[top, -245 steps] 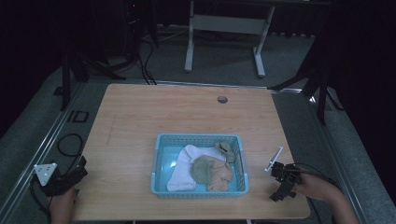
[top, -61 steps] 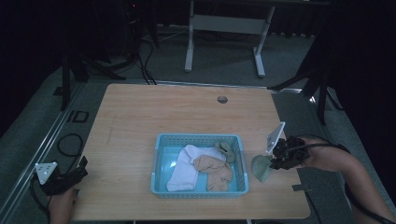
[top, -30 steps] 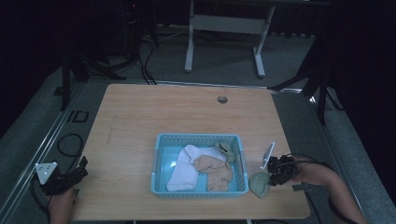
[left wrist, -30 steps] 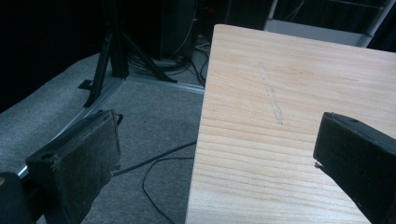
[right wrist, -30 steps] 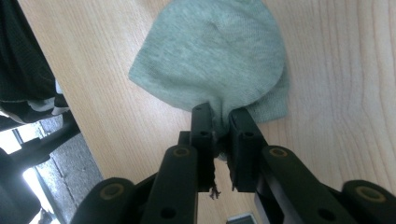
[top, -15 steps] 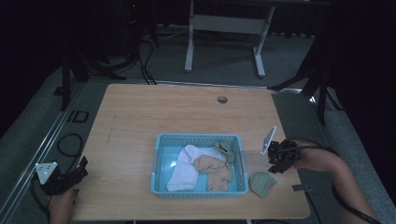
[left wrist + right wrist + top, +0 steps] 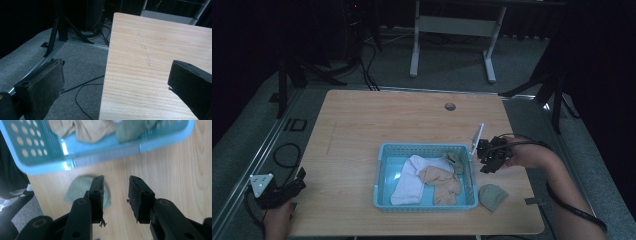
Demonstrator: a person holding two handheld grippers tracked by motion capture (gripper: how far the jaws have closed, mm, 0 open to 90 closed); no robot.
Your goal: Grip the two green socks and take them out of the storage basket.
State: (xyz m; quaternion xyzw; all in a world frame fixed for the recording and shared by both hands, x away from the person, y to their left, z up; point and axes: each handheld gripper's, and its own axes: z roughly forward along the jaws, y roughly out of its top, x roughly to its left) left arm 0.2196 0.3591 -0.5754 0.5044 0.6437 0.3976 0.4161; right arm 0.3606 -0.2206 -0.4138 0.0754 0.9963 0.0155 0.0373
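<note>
High view: right tongs (image 7: 486, 156) lifting away empty.
Green sock (image 7: 492, 196) is now lying on the table (image 7: 362, 125) beside the basket (image 7: 382, 170); jaws have just been opening, nothing between; left tongs (image 7: 112, 85) sitting wide.

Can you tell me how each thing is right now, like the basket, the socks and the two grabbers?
Basket: upright on the table, holding socks.
White sock: lying in the basket.
Tan sock: crumpled in the basket.
Green sock: lying on the table beside the basket, let go.
Right gripper: open, empty, jaws just opened.
Left gripper: open, empty.
</note>
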